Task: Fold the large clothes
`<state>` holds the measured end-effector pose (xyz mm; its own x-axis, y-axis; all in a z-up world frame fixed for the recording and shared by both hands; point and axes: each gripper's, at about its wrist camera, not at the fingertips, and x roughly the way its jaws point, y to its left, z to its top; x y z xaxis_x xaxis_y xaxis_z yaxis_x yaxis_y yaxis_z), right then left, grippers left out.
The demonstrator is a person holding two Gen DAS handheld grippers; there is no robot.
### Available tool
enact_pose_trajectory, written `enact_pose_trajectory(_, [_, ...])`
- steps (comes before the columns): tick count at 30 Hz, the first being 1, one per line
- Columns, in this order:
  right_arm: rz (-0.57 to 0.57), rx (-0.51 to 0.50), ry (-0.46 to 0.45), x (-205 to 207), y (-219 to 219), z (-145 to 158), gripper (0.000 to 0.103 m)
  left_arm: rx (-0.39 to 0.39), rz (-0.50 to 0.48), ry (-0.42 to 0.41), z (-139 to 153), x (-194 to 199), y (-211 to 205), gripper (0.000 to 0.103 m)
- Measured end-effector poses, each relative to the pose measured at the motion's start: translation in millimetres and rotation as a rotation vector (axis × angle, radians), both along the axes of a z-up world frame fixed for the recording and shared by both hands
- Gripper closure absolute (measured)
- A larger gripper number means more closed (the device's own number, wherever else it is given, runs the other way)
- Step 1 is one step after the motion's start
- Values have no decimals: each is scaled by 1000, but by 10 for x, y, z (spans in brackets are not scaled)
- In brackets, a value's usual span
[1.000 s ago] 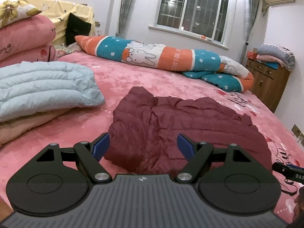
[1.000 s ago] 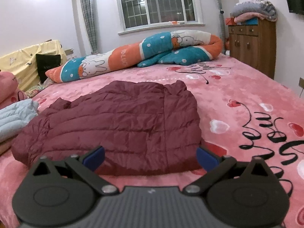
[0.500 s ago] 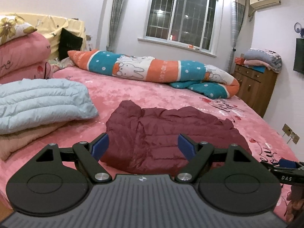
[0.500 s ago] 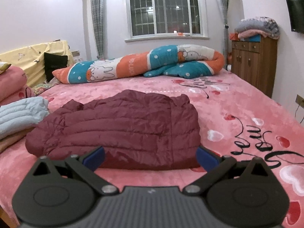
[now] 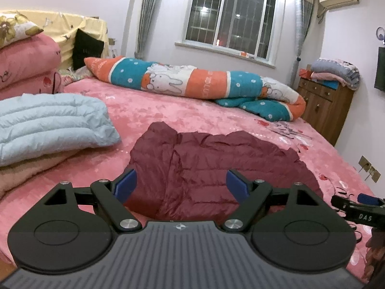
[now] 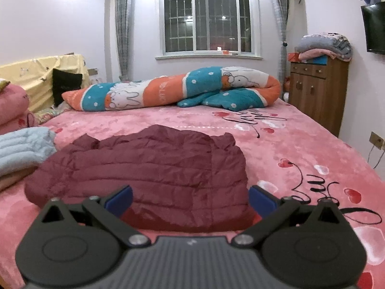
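We see both sets of jaws spread wide and empty: left gripper [image 5: 181, 184], right gripper [image 6: 190, 198]. Just beyond them lies the folded maroon quilted puffer jacket [image 6: 149, 171] on the pink plush bed [image 6: 300, 149] (a rolled rabbit-print blanket [image 6: 168, 91] behind).

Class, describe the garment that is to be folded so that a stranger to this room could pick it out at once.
Start at the wide bed with the pink bedspread under the barred window. On its near half lies a dark red quilted jacket, puffy and folded into a rough block. The pale blue quilt beside it and the orange-and-teal rabbit-print blanket roll behind differ in colour; only the jacket is maroon.
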<state>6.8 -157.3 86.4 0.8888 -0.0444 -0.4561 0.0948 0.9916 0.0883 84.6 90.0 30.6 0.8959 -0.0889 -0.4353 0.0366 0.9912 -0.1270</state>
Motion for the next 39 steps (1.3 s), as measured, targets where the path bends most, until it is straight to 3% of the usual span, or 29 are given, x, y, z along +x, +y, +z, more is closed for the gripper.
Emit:
enact_pose_trajectory(13, [-43,-9,33,385,-168,-253,1,41,33,44,-173,499,18,1])
enact_pose_trajectory(28, [-81,117,103,892,-661,-571,1,63,54,119,-385,1138,122,0])
enact_pose_trajectory(35, [-21,228,124,1153,-906,-636,1,-10,58,160,-443,1415,288,0])
enact_pose_trajectory(39, [-2,334,136,1298,-1094,-706,1,-116,79,193,-477,1565,459,1])
